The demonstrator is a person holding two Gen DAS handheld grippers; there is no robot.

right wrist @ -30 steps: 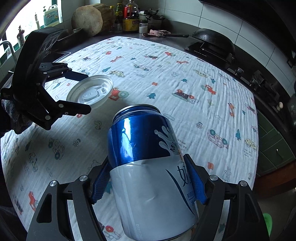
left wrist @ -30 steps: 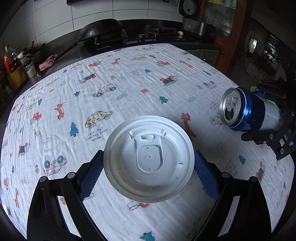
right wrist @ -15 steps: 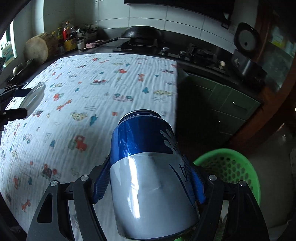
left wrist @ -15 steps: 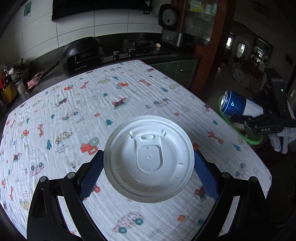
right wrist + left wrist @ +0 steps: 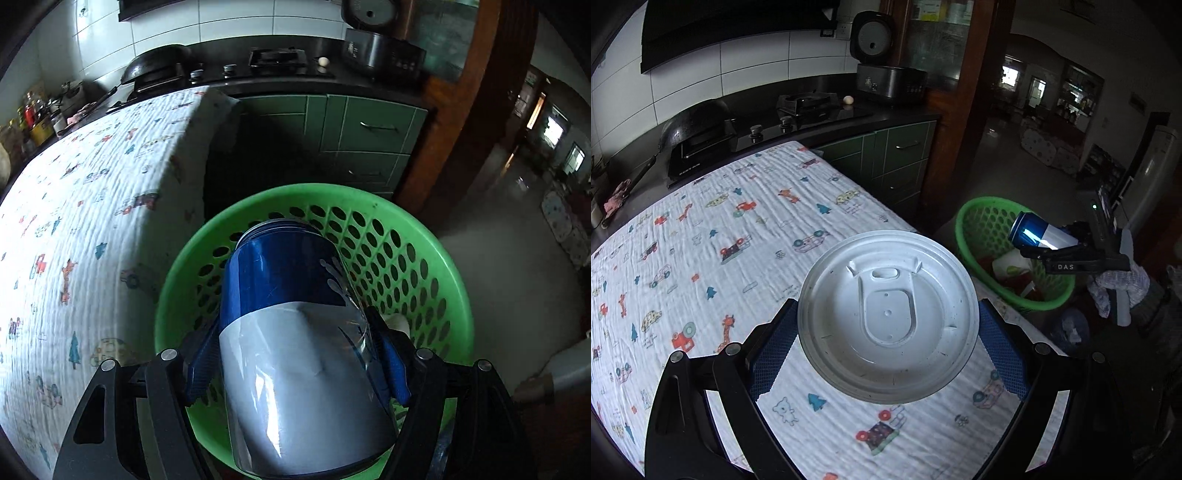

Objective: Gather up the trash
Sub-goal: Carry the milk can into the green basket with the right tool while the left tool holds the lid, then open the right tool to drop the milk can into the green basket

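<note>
Below, green basket [image 5: 436, 258] holding cup [image 5: 1012, 264], wrappers

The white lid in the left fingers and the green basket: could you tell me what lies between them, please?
In the left wrist view, only the edge of the patterned tablecloth lies between the white lid and the green basket; no other item intervenes.

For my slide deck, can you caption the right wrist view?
Right gripper holds a blue-and-silver can above the green basket, beside the cloth-covered table.
</note>
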